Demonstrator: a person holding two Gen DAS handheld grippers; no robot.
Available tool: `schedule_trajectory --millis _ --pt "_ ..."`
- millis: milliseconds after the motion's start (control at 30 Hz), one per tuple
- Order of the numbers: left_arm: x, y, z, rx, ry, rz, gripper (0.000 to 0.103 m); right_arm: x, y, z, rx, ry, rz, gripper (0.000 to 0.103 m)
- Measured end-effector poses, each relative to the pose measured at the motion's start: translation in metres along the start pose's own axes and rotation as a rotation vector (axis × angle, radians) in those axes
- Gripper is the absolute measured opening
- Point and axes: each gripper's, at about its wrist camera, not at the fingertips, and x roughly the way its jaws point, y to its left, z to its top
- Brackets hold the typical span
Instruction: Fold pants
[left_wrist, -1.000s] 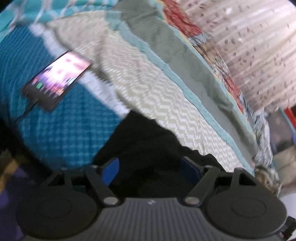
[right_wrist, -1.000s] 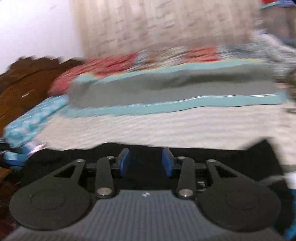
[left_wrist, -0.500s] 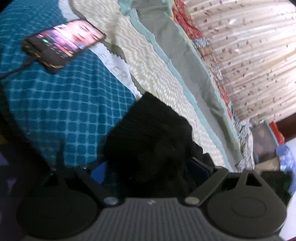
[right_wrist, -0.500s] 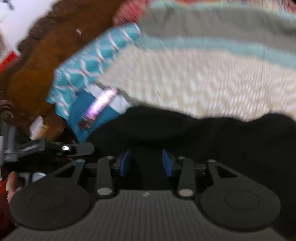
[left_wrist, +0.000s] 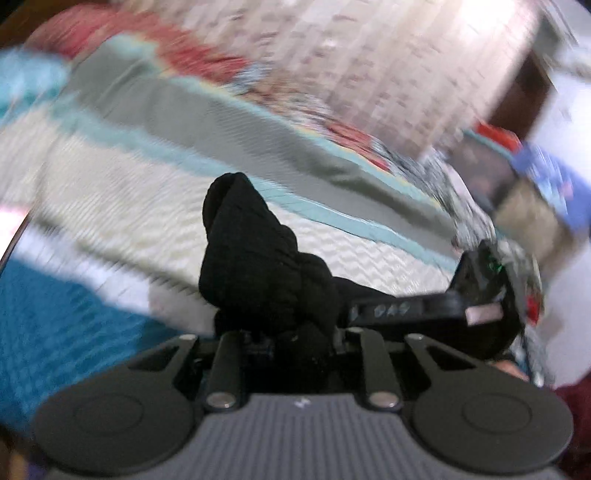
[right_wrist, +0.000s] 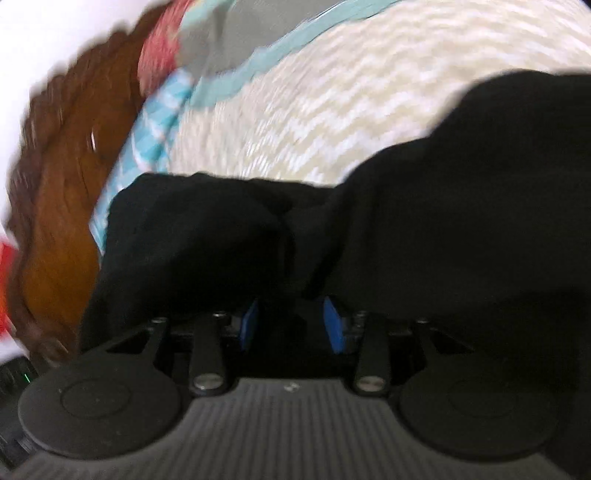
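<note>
The black pants (left_wrist: 258, 266) are bunched in my left gripper (left_wrist: 295, 336), which is shut on them and holds a fold up above the bed; the fingertips are hidden by the cloth. In the right wrist view the pants (right_wrist: 461, 221) spread dark over the cream zigzag bedspread (right_wrist: 332, 92). My right gripper (right_wrist: 291, 325) is shut on the pants, its blue pads (right_wrist: 251, 325) close together with cloth between them. The right gripper's body (left_wrist: 487, 291) shows at the right of the left wrist view, close beside my left one.
The bed carries a grey blanket with a teal edge (left_wrist: 240, 122), a blue checked cloth (left_wrist: 55, 314) and a red patterned quilt (left_wrist: 147, 48). A brown wooden headboard (right_wrist: 62, 177) stands at the left. A curtain (left_wrist: 388, 55) hangs behind the bed.
Both grippers have swung with the pants. The left has closed in on the cloth and turned away from the phone, toward the right gripper. The right has turned toward the headboard.
</note>
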Motion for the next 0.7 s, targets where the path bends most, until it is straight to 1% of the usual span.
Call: schedule_trajectory --millis 67,133,167,200,233,267,333,367,400,433,467,533,567,633,700 --pt "0.01 -0.025 0.0 0.087 0.018 -0.01 0.02 -0.038 -0.017 0.001 0.033 -0.097 0.029 0.045" --pt "0.028 -0.055 -0.001 0.189 0.052 -0.024 0.021 -0.072 -0.033 -0.001 0.058 -0.181 0.013 0.05" --pt "0.039 -0.071 -0.004 0.247 0.075 -0.036 0.022 -0.088 -0.044 -0.002 0.082 -0.217 0.001 0.05" --pt "0.047 -0.085 -0.008 0.292 0.1 -0.055 0.024 -0.099 -0.052 -0.004 0.105 -0.242 -0.002 0.05" --pt "0.059 -0.099 -0.014 0.339 0.137 -0.085 0.034 -0.11 -0.063 -0.006 0.137 -0.268 -0.003 0.051" --pt "0.069 -0.11 -0.021 0.378 0.174 -0.107 0.037 -0.116 -0.072 -0.009 0.163 -0.288 -0.011 0.051" --pt "0.078 -0.127 -0.033 0.428 0.231 -0.099 0.039 -0.126 -0.088 -0.014 0.209 -0.324 -0.036 0.051" --pt "0.076 -0.133 -0.035 0.451 0.235 -0.109 0.043 -0.129 -0.094 -0.017 0.228 -0.334 -0.037 0.051" --pt "0.07 -0.136 -0.035 0.463 0.223 -0.129 0.045 -0.132 -0.098 -0.02 0.244 -0.342 -0.028 0.052" --pt "0.061 -0.136 -0.032 0.465 0.207 -0.152 0.049 -0.137 -0.102 -0.024 0.252 -0.346 -0.019 0.053" --pt "0.055 -0.134 -0.028 0.45 0.194 -0.169 0.052 -0.139 -0.103 -0.026 0.251 -0.35 -0.014 0.054" --pt "0.038 -0.117 -0.015 0.361 0.159 -0.192 0.056 -0.138 -0.1 -0.028 0.233 -0.35 0.005 0.062" --pt "0.028 -0.104 -0.007 0.292 0.14 -0.191 0.057 -0.14 -0.098 -0.027 0.227 -0.349 0.021 0.067" --pt "0.014 -0.075 0.003 0.159 0.105 -0.172 0.059 -0.135 -0.095 -0.024 0.223 -0.343 0.053 0.081" --pt "0.006 -0.04 0.012 -0.005 0.073 -0.141 0.06 -0.131 -0.091 -0.022 0.204 -0.332 0.075 0.085"
